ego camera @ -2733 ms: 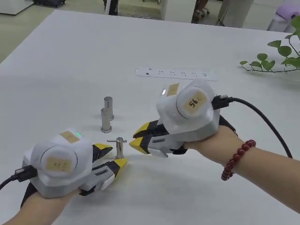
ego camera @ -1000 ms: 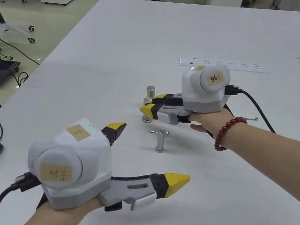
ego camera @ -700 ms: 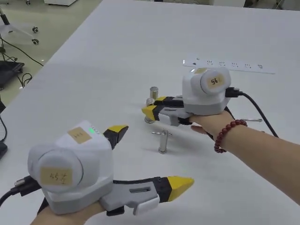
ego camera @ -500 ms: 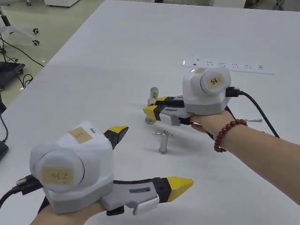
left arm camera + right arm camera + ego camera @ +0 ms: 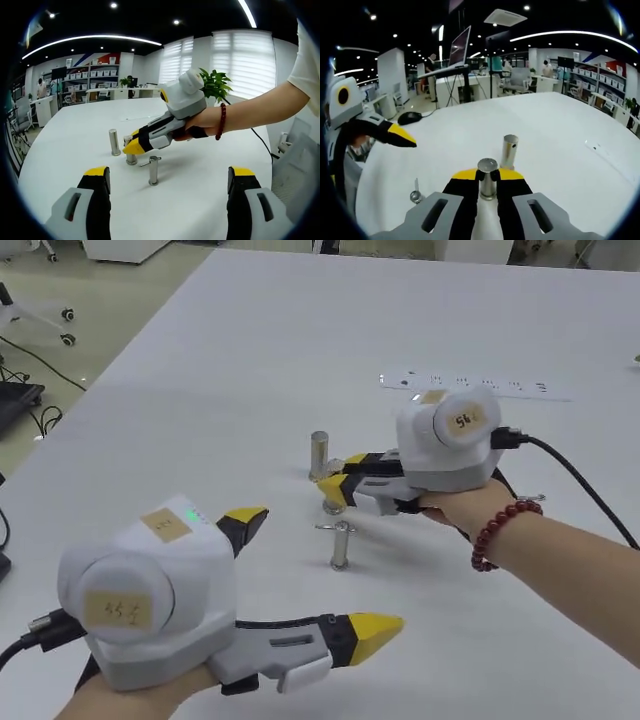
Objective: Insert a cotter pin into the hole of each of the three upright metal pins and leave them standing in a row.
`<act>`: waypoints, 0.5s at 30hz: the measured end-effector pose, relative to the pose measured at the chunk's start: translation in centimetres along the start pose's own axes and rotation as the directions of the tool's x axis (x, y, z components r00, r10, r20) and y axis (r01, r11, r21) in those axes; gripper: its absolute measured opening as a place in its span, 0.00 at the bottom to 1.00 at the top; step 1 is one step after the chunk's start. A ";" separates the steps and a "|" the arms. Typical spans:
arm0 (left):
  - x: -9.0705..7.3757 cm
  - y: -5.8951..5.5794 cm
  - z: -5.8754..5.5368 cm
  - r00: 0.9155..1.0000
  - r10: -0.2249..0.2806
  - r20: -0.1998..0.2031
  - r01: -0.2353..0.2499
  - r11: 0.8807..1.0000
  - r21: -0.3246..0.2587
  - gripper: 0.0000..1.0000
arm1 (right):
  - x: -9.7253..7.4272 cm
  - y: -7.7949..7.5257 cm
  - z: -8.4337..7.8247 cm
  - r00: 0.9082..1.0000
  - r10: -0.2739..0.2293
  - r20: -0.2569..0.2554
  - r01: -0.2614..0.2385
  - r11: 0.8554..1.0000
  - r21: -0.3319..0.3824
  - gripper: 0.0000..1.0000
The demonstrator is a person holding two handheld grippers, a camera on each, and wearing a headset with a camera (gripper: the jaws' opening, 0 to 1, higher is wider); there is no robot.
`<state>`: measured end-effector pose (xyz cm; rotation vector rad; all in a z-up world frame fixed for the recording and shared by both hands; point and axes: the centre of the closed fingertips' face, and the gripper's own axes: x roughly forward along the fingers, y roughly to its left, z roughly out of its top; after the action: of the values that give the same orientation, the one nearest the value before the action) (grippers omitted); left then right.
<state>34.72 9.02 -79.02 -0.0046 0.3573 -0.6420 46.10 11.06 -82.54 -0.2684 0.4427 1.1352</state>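
Three upright metal pins stand on the white table (image 5: 200,390). The front pin (image 5: 340,543) (image 5: 153,170) (image 5: 415,192) has a cotter pin through its head. My right gripper (image 5: 333,488) (image 5: 131,147) (image 5: 487,175) is shut on the middle pin (image 5: 333,506) (image 5: 131,159) (image 5: 487,184) near its top. The back pin (image 5: 319,453) (image 5: 114,142) (image 5: 509,149) stands free just beyond. My left gripper (image 5: 310,570) (image 5: 169,172) is held wide open, nearer to me than the front pin, with nothing between its jaws.
A white power strip (image 5: 470,385) lies further back on the table. A thin metal piece, perhaps a loose cotter pin (image 5: 530,498), lies by the right wrist. A potted plant (image 5: 215,85) stands behind the right hand. The table's left edge runs along open floor.
My left gripper has drawn back from the front pin and opened wide. My right gripper left the front pin's cotter pin, shut on the middle pin, and shifted slightly right.
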 end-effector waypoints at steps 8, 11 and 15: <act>-0.2 -0.3 0.2 1.000 0.001 0.002 -0.001 1.000 -0.004 0.97 | -2.5 -0.4 -0.9 0.999 -0.033 0.000 0.033 0.999 0.019 0.13; -0.2 -0.4 0.3 1.000 0.001 0.003 -0.001 1.000 -0.005 0.97 | -3.5 -0.4 -1.2 0.999 -0.042 0.001 0.041 0.999 0.024 0.13; -0.3 -0.5 0.3 1.000 0.000 -0.002 0.000 1.000 -0.015 0.96 | -4.7 -0.2 -1.6 0.999 -0.053 0.001 0.053 0.998 0.026 0.13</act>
<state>34.30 8.73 -78.63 -0.0180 0.3639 -0.6393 44.31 6.48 -81.75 -0.2546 0.4464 1.0774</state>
